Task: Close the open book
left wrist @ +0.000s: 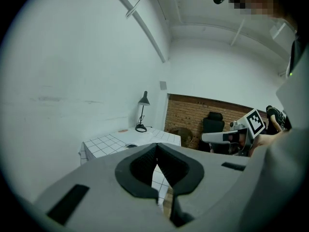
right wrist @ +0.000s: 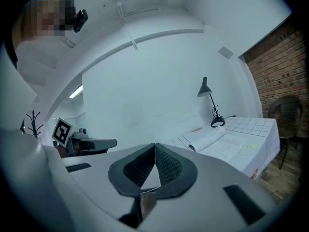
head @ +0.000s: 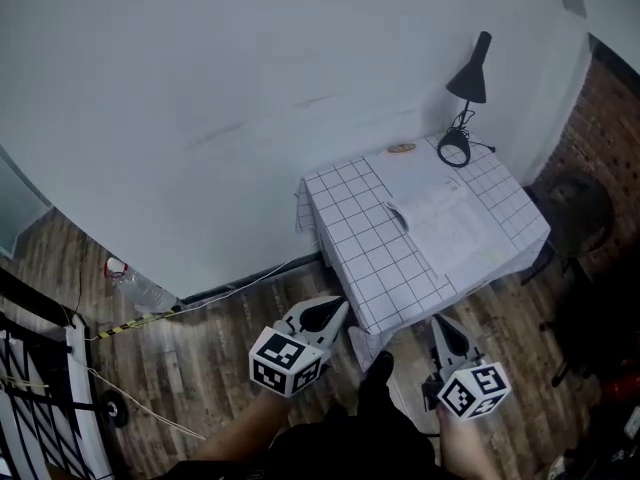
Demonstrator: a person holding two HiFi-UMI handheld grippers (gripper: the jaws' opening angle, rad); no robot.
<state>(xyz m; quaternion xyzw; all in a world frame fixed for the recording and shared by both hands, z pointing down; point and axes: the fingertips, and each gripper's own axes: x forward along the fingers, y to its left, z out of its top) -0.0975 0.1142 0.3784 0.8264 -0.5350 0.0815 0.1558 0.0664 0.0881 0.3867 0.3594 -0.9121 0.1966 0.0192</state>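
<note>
On the wooden floor at the far left, by the foot of the white wall, a clear plastic bottle lies on its side; what is in it cannot be told. To its right the left gripper is held near the person, with its jaws brought fully together and nothing between them. It is short of the table, a small one under a white checked cloth. The open book lies flat, pages up, on the right half of the cloth, well apart from both grippers. A black desk lamp stands at the table's far edge, just behind the book. The right gripper, near the table's near corner, has its jaws pressed together too and holds nothing. A dark chair stands at the far right.
</note>
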